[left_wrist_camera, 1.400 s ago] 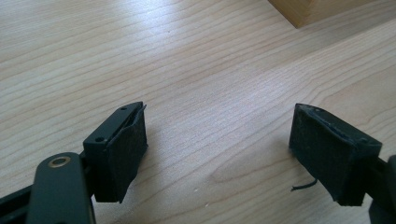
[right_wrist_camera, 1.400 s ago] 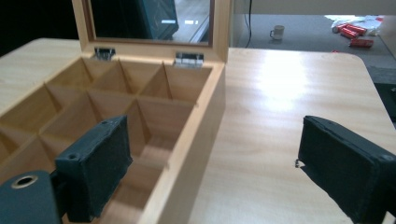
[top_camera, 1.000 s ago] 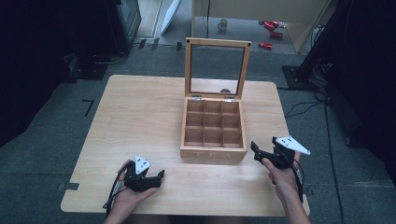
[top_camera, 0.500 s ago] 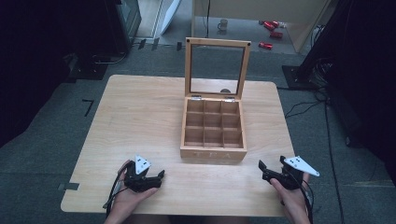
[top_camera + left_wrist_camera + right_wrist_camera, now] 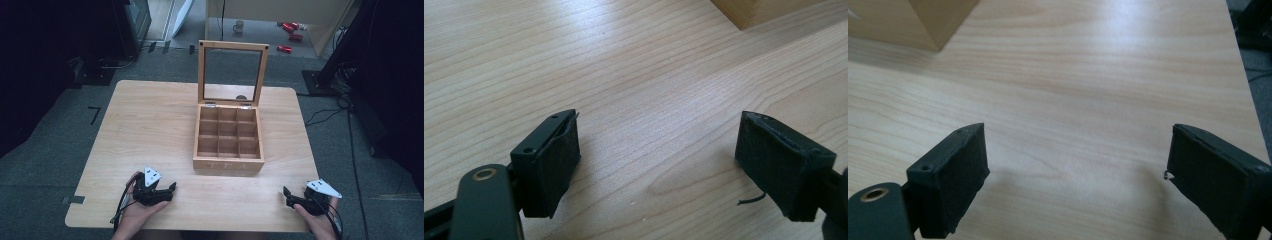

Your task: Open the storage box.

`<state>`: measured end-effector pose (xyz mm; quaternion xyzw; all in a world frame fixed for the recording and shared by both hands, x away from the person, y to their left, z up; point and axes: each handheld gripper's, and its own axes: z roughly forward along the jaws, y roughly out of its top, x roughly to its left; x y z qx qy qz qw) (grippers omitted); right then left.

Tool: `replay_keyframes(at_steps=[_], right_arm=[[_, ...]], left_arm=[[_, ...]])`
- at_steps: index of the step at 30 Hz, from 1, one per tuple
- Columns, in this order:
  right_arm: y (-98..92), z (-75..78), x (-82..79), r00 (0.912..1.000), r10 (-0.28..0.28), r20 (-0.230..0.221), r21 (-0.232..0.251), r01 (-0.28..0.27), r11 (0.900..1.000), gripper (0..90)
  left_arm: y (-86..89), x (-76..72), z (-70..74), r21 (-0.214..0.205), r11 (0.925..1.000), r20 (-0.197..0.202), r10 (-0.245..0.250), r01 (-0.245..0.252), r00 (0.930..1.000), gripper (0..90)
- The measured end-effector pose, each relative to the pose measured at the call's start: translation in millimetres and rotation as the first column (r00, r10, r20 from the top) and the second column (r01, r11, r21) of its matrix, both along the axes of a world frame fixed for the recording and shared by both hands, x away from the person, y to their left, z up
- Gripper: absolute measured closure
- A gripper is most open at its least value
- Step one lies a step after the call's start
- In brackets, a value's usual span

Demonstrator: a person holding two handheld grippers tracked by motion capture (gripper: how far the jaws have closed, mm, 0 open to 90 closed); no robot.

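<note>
- One wooden table (image 5: 150, 125) takes up the middle of the high view, pale and grained, its four corners rounded, with grey floor (image 5: 45, 165) around it.
- Next in size, a wooden tea box (image 5: 228, 140) sits right of the frame's centre, on the table's middle. Its nine square compartments form a three-by-three grid, and each looks empty.
- The box's lid (image 5: 232, 72) stands upright behind the grid, hinged at the far edge; a clear pane in its frame lets the floor show through.
- The left gripper (image 5: 170, 189) lies low in the frame, left of centre, on the table near its front edge, held in a hand (image 5: 137, 212) that comes in from the bottom. It is well apart from the box. In the left gripper view its jaws stand wide apart over bare wood, with nothing between them, and a corner of the box shows at the top right.
- The right gripper (image 5: 287, 195) lies at the lower right, near the table's front right corner, also clear of the box. In the right gripper view its jaws are spread wide with nothing held, and a box corner shows at the upper left.
</note>
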<state>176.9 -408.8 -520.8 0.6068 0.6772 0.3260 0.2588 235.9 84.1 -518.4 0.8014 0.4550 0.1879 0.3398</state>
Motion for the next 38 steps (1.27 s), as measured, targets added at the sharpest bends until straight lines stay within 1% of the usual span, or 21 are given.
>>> replay_keyframes(at_steps=[2,5,8,9,12,15,17,31,38], right_arm=[[-1.5,0.0,-0.7,1.0,0.001,-0.004,0.01,-0.001,0.9999,9.4],[0.9,-2.9,0.7,0.9995,0.008,-0.029,-0.004,-0.008,1.0,9.3],[5.3,-4.6,0.9,0.999,0.027,-0.035,-0.033,-0.028,0.9991,9.3],[6.2,-4.6,0.8,0.999,0.03,-0.034,-0.034,-0.031,0.9989,9.3],[4.6,-4.7,1.1,0.9986,0.034,-0.042,-0.019,-0.035,0.9992,9.2],[4.6,-4.8,1.2,0.9984,0.038,-0.042,-0.022,-0.039,0.999,8.9],[4.7,-4.9,1.3,0.9984,0.038,-0.042,-0.022,-0.039,0.999,8.6],[4.5,-4.9,1.7,0.9981,0.043,-0.043,-0.021,-0.044,0.9988,8.4],[4.5,-4.9,1.7,0.9981,0.043,-0.043,-0.021,-0.044,0.9988,8.4]], left_arm=[[-0.2,0.0,-0.1,0.001,1.0,0.001,0.001,-0.001,1.0,18.5],[-0.1,0.0,0.0,0.0,1.0,0.0,0.001,-0.001,1.0,18.5],[0.5,0.0,0.0,-0.004,1.0,0.0,0.001,-0.001,1.0,18.5],[0.3,-0.1,0.0,-0.002,1.0,0.0,0.001,-0.001,1.0,18.5],[-0.4,-0.3,-0.2,0.003,1.0,0.003,0.003,-0.003,1.0,18.5],[-0.6,-0.3,-0.2,0.007,1.0,0.003,0.003,-0.003,1.0,18.6],[-1.8,-0.7,-0.3,0.017,0.9998,0.006,0.004,-0.004,1.0,18.6],[-2.0,-0.4,-0.4,0.019,0.9998,0.005,0.008,-0.008,1.0,17.9],[-2.5,-0.3,-0.6,0.021,0.9998,0.003,-0.001,0.001,1.0,16.0]])
